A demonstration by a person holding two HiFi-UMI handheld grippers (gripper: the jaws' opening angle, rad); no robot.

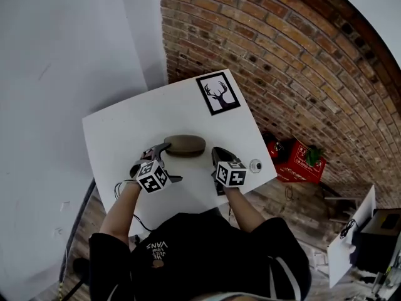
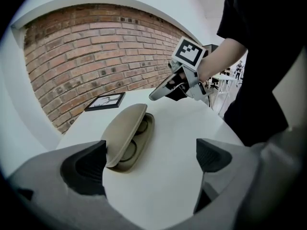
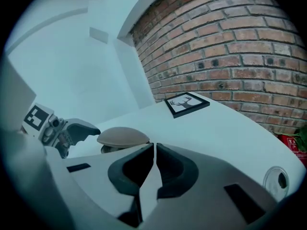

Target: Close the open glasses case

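A tan glasses case [image 1: 185, 145] lies in the middle of the white table [image 1: 125, 130]. In the left gripper view its lid [image 2: 123, 131] stands ajar, and dark glasses show inside. My left gripper [image 2: 148, 159] is open wide, and its left finger sits close beside the case's near end without touching it. The head view shows it [image 1: 169, 163] at the case's left end. My right gripper [image 3: 153, 150] is shut with nothing between its pads. It hovers to the right of the case [image 3: 123, 136], apart from it.
A framed deer picture [image 1: 218, 93] lies at the table's far edge by the brick wall. A small round object [image 1: 255, 165] sits near the right front corner. A red crate [image 1: 299, 160] stands on the floor to the right.
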